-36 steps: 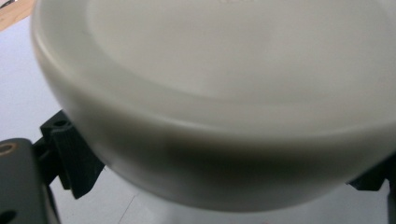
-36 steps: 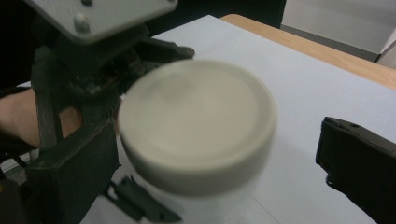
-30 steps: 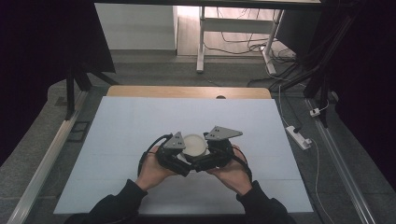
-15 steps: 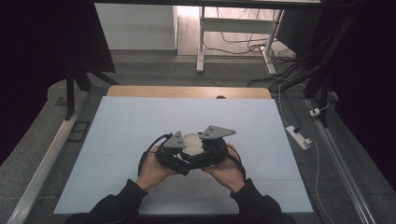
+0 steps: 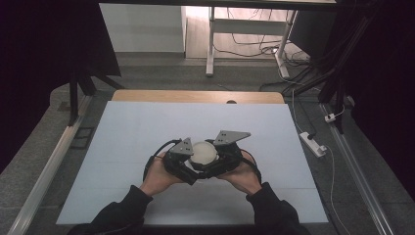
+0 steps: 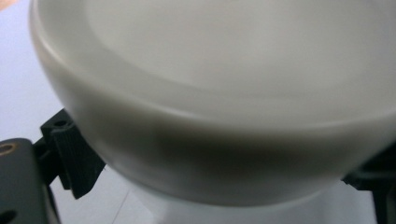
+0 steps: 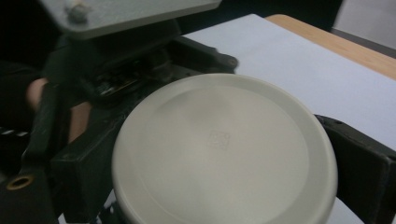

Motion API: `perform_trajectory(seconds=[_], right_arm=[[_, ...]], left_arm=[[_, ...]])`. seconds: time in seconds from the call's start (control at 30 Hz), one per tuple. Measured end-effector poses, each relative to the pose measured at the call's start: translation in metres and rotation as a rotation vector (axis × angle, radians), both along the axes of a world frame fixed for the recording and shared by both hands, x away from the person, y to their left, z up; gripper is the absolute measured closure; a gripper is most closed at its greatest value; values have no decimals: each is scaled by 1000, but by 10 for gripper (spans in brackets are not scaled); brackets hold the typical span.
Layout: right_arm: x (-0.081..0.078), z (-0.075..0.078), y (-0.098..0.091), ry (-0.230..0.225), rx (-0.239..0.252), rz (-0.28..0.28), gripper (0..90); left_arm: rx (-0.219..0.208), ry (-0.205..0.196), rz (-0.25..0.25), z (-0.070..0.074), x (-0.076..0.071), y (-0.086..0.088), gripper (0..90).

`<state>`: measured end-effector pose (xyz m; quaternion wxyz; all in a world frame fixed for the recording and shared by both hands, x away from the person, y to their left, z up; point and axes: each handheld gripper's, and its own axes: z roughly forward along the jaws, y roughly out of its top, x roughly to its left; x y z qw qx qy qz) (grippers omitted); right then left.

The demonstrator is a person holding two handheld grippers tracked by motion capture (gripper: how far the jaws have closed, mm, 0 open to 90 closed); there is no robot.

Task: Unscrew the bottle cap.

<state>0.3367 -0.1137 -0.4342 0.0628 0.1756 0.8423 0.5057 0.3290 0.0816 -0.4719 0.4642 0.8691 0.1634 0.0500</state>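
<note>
**Round lid held between your two grippers, near edge of the mat**

Surface and room: your sleeves enter over the near edge of the pale blue mat (image 5: 122,132) that covers the table; a strip of bare wood (image 5: 195,96) shows along its far edge. Beyond it lie grey floor, a white desk frame (image 5: 211,44) with loose cables, and a power strip (image 5: 311,142) off to the right of the jaws.

Item: one cream round lid (image 5: 202,152), flat face up and roughly level. Being round, it has no long axis. A faint embossed mark (image 7: 219,139) sits at the centre of its top.

Left gripper (image 5: 182,161): your left hand (image 5: 157,177) holds it. Its jaws stand wide apart, one to each side of the lid's rim, with the lid lying across the gap; whether they press it, I cannot tell.

Right gripper (image 5: 226,155): your right hand (image 5: 247,176) holds it. Its jaws are also spread wide, flanking the lid from the opposite side; actual clamping contact cannot be told.
</note>
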Motion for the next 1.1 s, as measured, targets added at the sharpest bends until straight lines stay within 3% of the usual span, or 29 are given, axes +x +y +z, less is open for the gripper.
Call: perform_trajectory(seconds=[0.27,0.33,0.4,0.5,0.57,0.7,0.83,0.93,1.1], right_arm=[[6,3,-6,22,8,209,71],[6,4,-7,19,9,247,71],[5,5,-7,17,0,251,69],[5,5,-6,32,2,216,58],[4,5,-4,39,20,170,0],[1,9,-2,-1,18,69,0],[-3,12,-1,-7,22,-30,0],[-5,11,2,3,11,-74,0],[-9,9,9,-39,-4,-130,0]], left_arm=[[-12,-7,-152,2,-1,3,74],[-14,-12,-164,3,-2,3,74],[-12,-14,-156,3,-2,2,74],[-15,-17,-123,3,-2,2,74],[-12,-23,-86,4,-2,2,74],[-28,-26,-6,5,-2,4,74],[-27,-32,63,8,-3,6,74],[-25,-32,87,8,-4,5,74],[-8,-40,114,9,-6,0,74]])
